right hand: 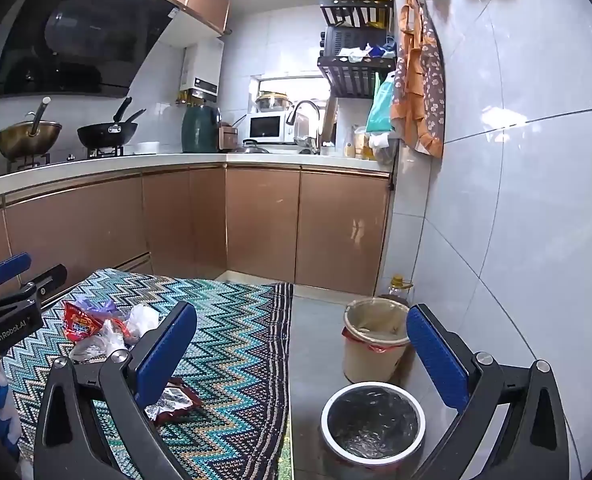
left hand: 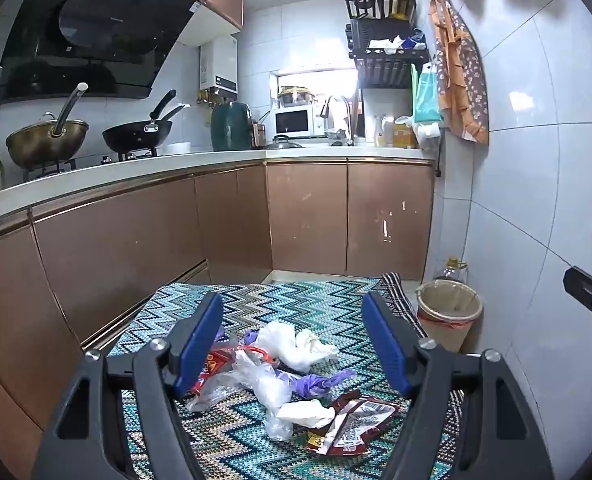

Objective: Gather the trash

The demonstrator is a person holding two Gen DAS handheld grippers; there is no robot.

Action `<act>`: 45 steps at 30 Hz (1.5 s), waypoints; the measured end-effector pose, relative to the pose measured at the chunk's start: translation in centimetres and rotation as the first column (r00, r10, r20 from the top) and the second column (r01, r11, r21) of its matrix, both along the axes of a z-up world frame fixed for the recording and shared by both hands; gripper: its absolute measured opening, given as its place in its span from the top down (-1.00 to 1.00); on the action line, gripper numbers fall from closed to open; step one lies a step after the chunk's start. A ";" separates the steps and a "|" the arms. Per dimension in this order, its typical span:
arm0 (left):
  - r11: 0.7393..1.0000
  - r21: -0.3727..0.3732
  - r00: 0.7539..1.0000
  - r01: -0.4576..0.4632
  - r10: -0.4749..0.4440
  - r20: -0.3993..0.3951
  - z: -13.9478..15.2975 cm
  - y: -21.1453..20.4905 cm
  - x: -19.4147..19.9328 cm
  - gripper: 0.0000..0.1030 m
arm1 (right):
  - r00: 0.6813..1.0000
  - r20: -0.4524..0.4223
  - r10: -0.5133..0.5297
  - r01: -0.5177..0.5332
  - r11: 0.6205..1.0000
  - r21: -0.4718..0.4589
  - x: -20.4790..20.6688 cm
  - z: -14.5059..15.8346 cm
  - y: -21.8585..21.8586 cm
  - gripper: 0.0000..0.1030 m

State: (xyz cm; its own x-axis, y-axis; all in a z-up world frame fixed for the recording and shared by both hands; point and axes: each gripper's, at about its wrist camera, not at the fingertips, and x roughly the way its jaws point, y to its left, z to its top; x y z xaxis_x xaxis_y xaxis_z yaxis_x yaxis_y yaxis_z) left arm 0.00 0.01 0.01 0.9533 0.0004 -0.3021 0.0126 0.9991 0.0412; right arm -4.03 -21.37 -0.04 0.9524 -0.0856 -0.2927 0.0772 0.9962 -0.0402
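Two grippers, my left gripper [left hand: 296, 344] and right gripper [right hand: 300, 344], gape wide, holding nothing. Trash pile [left hand: 280, 376] lies on the rug [left hand: 256, 300]. I might grab thin plastic, and it slips out before the bin [right hand: 372, 420].

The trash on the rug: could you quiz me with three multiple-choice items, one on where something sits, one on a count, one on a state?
1. Where does the trash lie?
A. on the rug
B. on the counter
C. in a bin

2. How many bins stand on the floor by the wall?
A. one
B. two
C. four

3. How is the left gripper?
A. shut on a wrapper
B. open, holding nothing
C. shut, empty

Key: 1 A, wrappers and bags rest on the rug; 2 B, a beige bin and a steel-rimmed bin; 3 B, its fingers stand apart above the pile.
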 end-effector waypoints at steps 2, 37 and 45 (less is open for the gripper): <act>1.000 0.004 1.000 -0.004 0.004 0.006 0.0 0.0 0.0 -0.37 | 1.000 0.003 0.000 0.000 1.000 0.003 -0.1 0.0 0.0 -0.99; 0.999 -0.016 0.999 -0.038 0.038 -0.011 -0.7 3.5 0.4 -0.36 | 0.997 -0.021 0.068 -0.067 0.997 0.044 0.4 -0.4 -0.5 -1.00; 0.998 -0.068 0.991 0.020 -0.029 -0.134 -4.4 5.9 1.7 -0.36 | 0.978 -0.083 0.190 -0.182 0.978 0.099 2.2 -2.0 0.4 -0.97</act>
